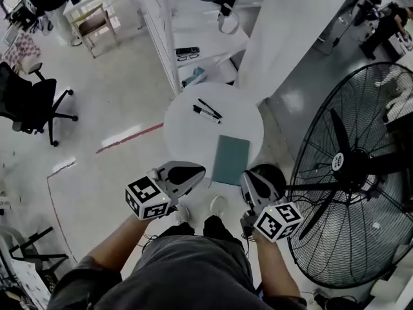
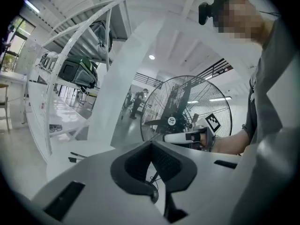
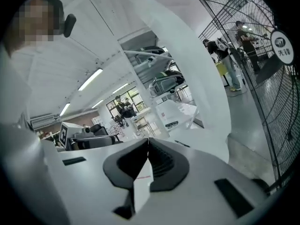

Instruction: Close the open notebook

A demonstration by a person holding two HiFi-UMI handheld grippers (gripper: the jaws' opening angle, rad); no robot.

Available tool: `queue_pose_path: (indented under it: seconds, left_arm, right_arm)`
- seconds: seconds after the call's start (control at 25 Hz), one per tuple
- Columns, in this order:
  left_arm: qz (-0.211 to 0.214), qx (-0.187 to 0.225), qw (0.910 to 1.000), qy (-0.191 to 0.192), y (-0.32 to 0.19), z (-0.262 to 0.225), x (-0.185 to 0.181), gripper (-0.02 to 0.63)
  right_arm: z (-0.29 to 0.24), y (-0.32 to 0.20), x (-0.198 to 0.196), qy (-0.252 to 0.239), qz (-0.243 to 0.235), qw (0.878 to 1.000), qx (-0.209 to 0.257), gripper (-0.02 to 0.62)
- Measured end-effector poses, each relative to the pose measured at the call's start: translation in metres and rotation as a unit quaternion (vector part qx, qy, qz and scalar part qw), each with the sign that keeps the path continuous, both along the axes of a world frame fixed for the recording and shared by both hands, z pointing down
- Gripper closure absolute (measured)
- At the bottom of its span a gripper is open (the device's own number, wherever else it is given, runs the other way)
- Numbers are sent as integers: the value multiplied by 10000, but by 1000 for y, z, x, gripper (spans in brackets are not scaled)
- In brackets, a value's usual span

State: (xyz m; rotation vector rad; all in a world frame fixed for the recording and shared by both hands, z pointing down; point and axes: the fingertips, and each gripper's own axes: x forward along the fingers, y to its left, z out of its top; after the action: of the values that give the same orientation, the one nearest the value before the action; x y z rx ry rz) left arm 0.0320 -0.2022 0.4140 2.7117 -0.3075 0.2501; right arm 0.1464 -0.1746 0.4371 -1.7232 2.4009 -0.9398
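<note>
A teal notebook lies closed and flat on the near part of a small round white table. Two black pens rest on the table farther back, and they also show as pens in the left gripper view. My left gripper hovers just left of the notebook's near corner, off the table's edge, shut with nothing in it. To the notebook's right, my right gripper is likewise shut and empty. Neither gripper view shows the notebook. Their jaws meet at the tips: left gripper, right gripper.
A large black floor fan stands close on the right. A white shelving rack with a pair of glasses and a white column are behind the table. A black office chair stands far left.
</note>
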Motion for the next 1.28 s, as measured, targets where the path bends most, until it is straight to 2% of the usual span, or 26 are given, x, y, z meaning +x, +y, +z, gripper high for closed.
queue_pose_path:
  seconds: [0.6,1.28]
  left_arm:
    - [-299,152,9993,176,2,-18,-30,591]
    - [-538,59,9983,234,3,-18,-38,591]
  right_arm:
    - [-23,1,-26,251,-328,9989,242,575]
    - [-23,5,-34,212,-458,9985,227,575]
